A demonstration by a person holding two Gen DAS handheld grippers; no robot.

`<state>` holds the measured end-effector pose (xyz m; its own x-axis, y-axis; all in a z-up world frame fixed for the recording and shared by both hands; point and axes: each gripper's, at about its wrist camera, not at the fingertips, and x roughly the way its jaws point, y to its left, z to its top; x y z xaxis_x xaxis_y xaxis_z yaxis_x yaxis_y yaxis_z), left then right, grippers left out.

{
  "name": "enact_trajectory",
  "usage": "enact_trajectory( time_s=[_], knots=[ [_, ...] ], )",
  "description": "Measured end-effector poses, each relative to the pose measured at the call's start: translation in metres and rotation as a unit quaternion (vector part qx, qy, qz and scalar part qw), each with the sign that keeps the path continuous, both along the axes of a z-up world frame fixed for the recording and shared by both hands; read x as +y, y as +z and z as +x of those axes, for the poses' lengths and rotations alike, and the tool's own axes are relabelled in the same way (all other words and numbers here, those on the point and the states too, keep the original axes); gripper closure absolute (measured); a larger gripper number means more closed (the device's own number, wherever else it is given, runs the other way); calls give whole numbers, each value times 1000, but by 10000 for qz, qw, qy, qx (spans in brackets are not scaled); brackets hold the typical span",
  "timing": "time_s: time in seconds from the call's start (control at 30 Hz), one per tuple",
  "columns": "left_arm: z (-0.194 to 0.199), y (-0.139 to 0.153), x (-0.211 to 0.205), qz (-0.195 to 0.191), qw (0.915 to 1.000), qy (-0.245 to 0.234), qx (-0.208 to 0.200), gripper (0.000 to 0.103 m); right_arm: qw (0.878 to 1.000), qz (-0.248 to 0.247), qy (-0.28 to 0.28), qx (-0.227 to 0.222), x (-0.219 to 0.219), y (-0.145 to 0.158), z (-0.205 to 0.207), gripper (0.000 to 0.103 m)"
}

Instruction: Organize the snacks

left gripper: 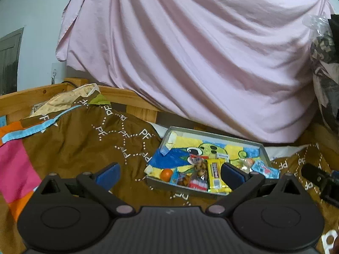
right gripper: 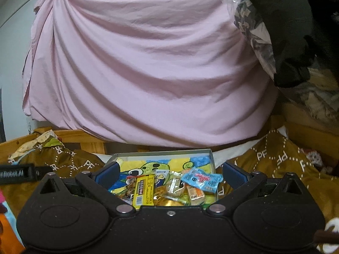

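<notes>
Presently left gripper [left gripper: 170, 174] spread wide, holding nothing, above brown bedspread [left gripper: 84, 148]; right gripper [right gripper: 170, 174] likewise wide and empty, hovering over grey tray [right gripper: 213, 169]; snacks heaped in tray's near end: yellow bar [right gripper: 144, 190], blue packet [right gripper: 201, 180], small orange [left gripper: 166, 174].

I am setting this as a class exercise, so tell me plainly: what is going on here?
A person holds two tools over a bed with a brown quilt. Both the left tool and the right tool are open and hold nothing. Ahead lies a shallow grey box with a cartoon picture inside, with snacks piled at its near end: a long yellow packet, a light blue packet and a small orange fruit.
</notes>
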<state>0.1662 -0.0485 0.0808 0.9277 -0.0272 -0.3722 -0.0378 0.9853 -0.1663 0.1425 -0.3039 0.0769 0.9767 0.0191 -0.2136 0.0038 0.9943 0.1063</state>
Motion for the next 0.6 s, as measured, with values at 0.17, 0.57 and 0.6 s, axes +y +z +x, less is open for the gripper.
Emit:
enact_trajectory(
  time_s=[0.17, 0.57, 0.6],
  knots=[
    [-17, -1, 5, 65, 10000, -20, 0, 0, 10000, -52, 70, 10, 6, -2, -15, 1],
    [-51, -9, 7, 325, 9990, -144, -280, 0, 9999, -139, -50, 4, 9, -18, -53, 1],
    [-54, -11, 7, 377, 9987, -170, -297, 0, 9999, -151, -62, 23, 10, -20, -56, 1]
  ],
)
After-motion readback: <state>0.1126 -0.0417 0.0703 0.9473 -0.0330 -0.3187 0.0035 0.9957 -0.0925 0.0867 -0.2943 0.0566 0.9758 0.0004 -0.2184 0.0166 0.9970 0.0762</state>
